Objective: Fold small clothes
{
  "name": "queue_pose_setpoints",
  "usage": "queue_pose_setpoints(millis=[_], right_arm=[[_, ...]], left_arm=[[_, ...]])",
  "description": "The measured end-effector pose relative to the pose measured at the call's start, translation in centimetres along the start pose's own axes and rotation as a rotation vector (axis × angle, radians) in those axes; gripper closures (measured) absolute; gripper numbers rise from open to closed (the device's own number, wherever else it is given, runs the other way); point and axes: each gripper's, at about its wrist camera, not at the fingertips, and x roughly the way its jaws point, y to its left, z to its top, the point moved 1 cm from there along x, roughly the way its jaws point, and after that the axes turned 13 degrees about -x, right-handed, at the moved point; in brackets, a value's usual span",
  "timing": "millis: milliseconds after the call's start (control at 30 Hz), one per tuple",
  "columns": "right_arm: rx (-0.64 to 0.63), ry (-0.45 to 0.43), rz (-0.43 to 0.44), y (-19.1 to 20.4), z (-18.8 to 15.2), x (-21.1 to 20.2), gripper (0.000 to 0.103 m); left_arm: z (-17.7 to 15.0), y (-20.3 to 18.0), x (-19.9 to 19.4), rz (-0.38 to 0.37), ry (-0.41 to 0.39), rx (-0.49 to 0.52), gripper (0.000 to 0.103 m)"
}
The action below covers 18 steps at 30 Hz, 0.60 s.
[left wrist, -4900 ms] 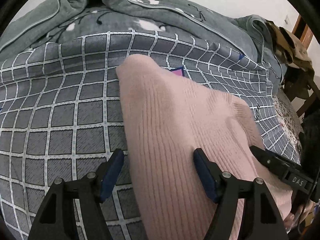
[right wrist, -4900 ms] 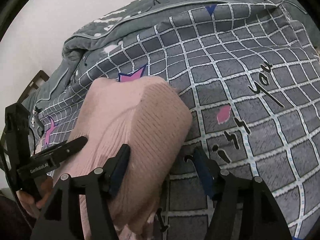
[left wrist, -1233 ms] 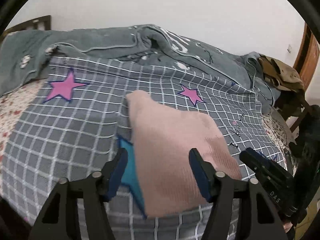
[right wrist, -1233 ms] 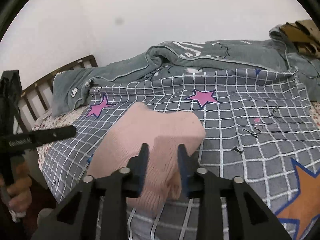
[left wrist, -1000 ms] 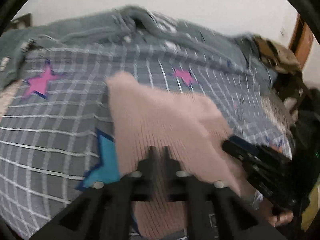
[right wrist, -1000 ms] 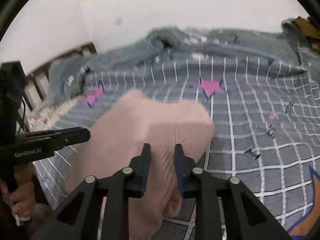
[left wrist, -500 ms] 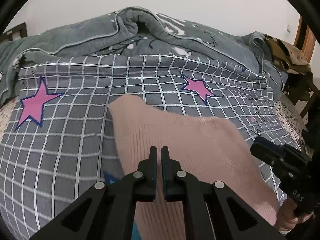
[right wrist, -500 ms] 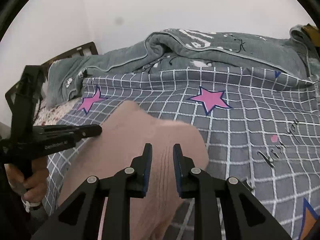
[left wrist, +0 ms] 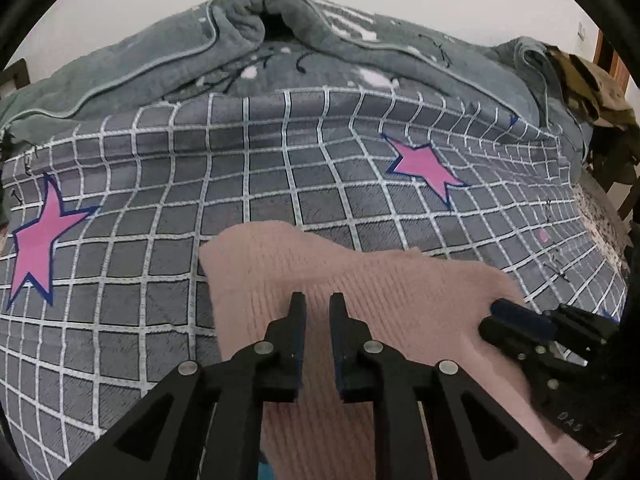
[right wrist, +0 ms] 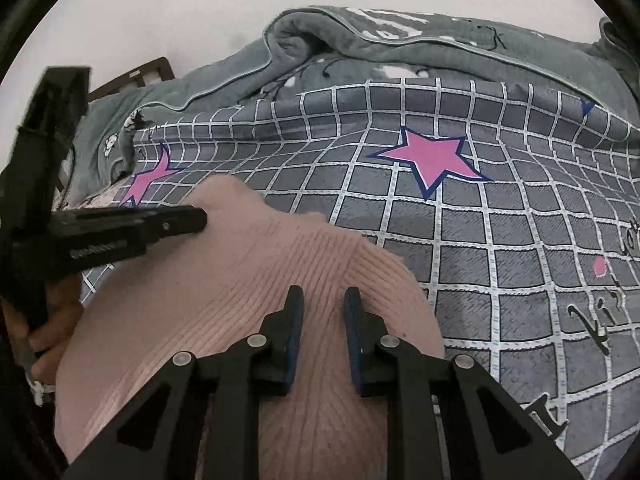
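A pink ribbed knit garment [left wrist: 400,280] lies folded on the grey checked bedspread [left wrist: 240,184], its near part raised by both grippers. My left gripper [left wrist: 318,300] holds the near left edge. Its jaws are opening, still only a narrow gap apart, with the knit between the pads. My right gripper [right wrist: 323,294] is shut on a bunched fold of the garment [right wrist: 240,264] at its right side, where creases run toward the jaws. Each gripper shows in the other's view: the left gripper [right wrist: 200,216] over the garment's far left corner, the right gripper [left wrist: 500,308] at its right edge.
A rumpled grey blanket [left wrist: 320,64] is piled along the far side of the bed against the white wall. A chair with brown clothes [left wrist: 584,80] stands at the right. A dark wooden headboard [right wrist: 136,76] is at the left. A hand [right wrist: 52,320] holds the left tool.
Both grippers have moved forward over the bed with the garment's near edge. The left jaws, pressed tight half a second ago, now stand slightly apart. The right jaws look unchanged.
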Motion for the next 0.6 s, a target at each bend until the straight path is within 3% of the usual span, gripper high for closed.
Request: queue_pose_setpoints(millis=[267, 400, 500, 533, 567, 600], right_arm=[[0.028, 0.004, 0.027, -0.6, -0.1, 0.4, 0.083], [0.074, 0.020, 0.040, -1.2, 0.2, -0.4, 0.083], [0.047, 0.011, -0.016, -0.5, 0.5, -2.7, 0.082], [0.029, 0.000, -0.032, -0.1, 0.5, -3.5, 0.082], [0.008, -0.017, -0.046, 0.6, 0.4, -4.6, 0.078], [-0.003, -0.033, -0.044, 1.1, 0.2, -5.5, 0.074]], left_arm=[[0.0, 1.4, 0.0, -0.083, -0.002, -0.068, 0.090], [-0.3, 1.2, -1.0, -0.082, 0.013, -0.086, 0.087], [-1.5, 0.8, -2.5, -0.075, 0.003, -0.075, 0.072], [-2.0, 0.6, -3.1, -0.071, -0.003, -0.069, 0.056], [-2.6, 0.3, -4.2, -0.067, -0.019, -0.063, 0.033], [-3.2, 0.0, -5.1, -0.063, -0.043, -0.059, 0.027]])
